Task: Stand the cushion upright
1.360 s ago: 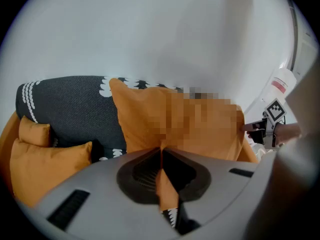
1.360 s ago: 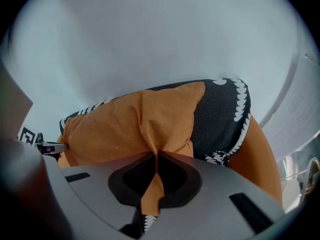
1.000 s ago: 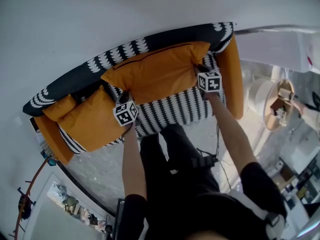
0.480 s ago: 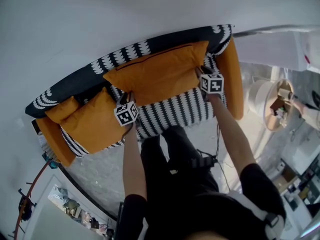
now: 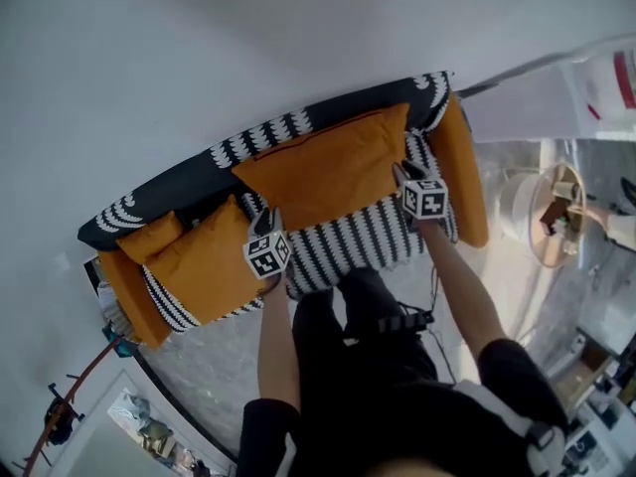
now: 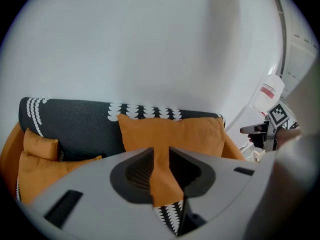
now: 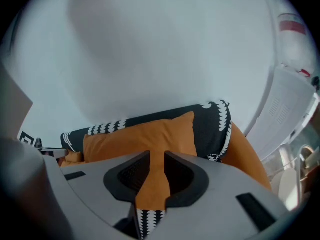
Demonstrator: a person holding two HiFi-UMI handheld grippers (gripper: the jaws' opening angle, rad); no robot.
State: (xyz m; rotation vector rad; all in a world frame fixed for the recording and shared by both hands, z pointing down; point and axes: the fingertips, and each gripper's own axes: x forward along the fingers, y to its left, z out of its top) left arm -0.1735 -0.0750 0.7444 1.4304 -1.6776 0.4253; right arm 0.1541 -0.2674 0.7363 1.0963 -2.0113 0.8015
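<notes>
Sofa back (image 5: 169, 192), cushion (image 5: 323, 167) upright, lengthwise

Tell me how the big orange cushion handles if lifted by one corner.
The big orange cushion looks soft and plump, so it would probably sag and weigh little. It leans on the backrest; pushed forward, it may flop onto the seat.

One black-and-white patterned fabric sofa (image 5: 189, 182) holds three orange fabric cushions: a large cushion (image 5: 323, 167), a medium cushion (image 5: 204, 261) and a small cushion (image 5: 149, 237). There are two grippers, the left gripper (image 5: 266, 219) and the right gripper (image 5: 403, 171).
</notes>
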